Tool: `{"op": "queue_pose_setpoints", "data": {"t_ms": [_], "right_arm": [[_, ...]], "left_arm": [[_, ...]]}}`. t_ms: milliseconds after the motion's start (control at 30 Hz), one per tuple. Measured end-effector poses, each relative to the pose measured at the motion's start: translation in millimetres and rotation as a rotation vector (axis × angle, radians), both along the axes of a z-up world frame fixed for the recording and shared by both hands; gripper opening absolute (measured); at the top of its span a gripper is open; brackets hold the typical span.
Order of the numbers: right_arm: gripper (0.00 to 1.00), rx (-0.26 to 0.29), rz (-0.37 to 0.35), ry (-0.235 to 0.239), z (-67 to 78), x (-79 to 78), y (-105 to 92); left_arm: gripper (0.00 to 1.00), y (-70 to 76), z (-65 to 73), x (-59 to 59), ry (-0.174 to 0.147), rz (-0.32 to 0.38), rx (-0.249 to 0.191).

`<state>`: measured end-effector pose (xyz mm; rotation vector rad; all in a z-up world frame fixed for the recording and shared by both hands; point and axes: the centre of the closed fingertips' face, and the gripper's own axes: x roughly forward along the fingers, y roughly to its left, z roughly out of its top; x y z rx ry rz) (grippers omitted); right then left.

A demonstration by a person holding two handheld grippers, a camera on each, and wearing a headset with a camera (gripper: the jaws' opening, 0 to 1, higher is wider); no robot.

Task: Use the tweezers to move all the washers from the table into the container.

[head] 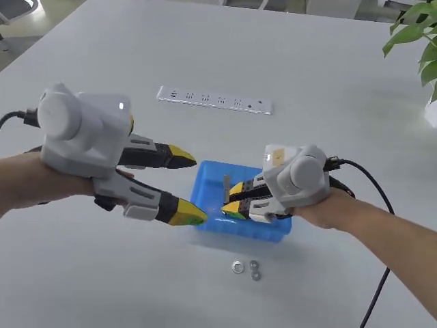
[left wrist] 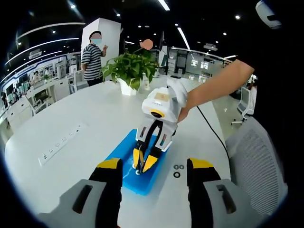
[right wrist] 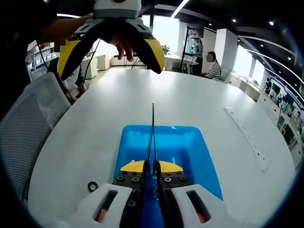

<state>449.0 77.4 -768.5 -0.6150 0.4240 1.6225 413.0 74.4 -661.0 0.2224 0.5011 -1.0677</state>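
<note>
A blue container (head: 240, 231) sits on the grey table between my two grippers. My right gripper (head: 234, 199) is shut on thin metal tweezers (head: 226, 184), which it holds over the container; in the right gripper view the tweezers (right wrist: 152, 133) run forward from the shut gripper (right wrist: 152, 167) above the blue container (right wrist: 187, 152). My left gripper (head: 186, 186) hangs open at the container's left edge with nothing between its jaws. In the left gripper view this gripper (left wrist: 154, 166) faces the container (left wrist: 124, 179) and the tweezers (left wrist: 140, 164). Three washers (head: 247, 268) lie on the table just in front of the container.
A white power strip (head: 214, 100) lies further back on the table. A potted plant (head: 416, 31) stands at the far right edge. A black cable (head: 379, 205) trails from the right gripper. People stand and sit far off in the room.
</note>
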Motion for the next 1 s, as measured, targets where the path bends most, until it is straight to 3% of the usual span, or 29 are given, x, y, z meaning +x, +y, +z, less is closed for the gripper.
{"op": "queue_pose_setpoints", "data": {"t_ms": [167, 367, 633, 1000], "right_arm": [[0.09, 0.002, -0.001, 0.001, 0.2, 0.5, -0.8], [0.09, 0.005, 0.001, 0.001, 0.4, 0.6, -0.2], [0.09, 0.005, 0.009, -0.003, 1.2, -0.3, 0.1], [0.09, 0.004, 0.023, -0.008, 0.6, -1.3, -0.9]], "left_arm": [[0.42, -2.6, -2.9, 10.5, -0.028, -0.008, 0.041], [0.29, -6.1, -10.9, 20.8, -0.035, -0.021, 0.075], [0.22, -15.0, -20.4, 27.0, -0.031, -0.051, 0.093], [0.09, -27.7, -26.8, 30.9, -0.048, -0.106, 0.109]]}}
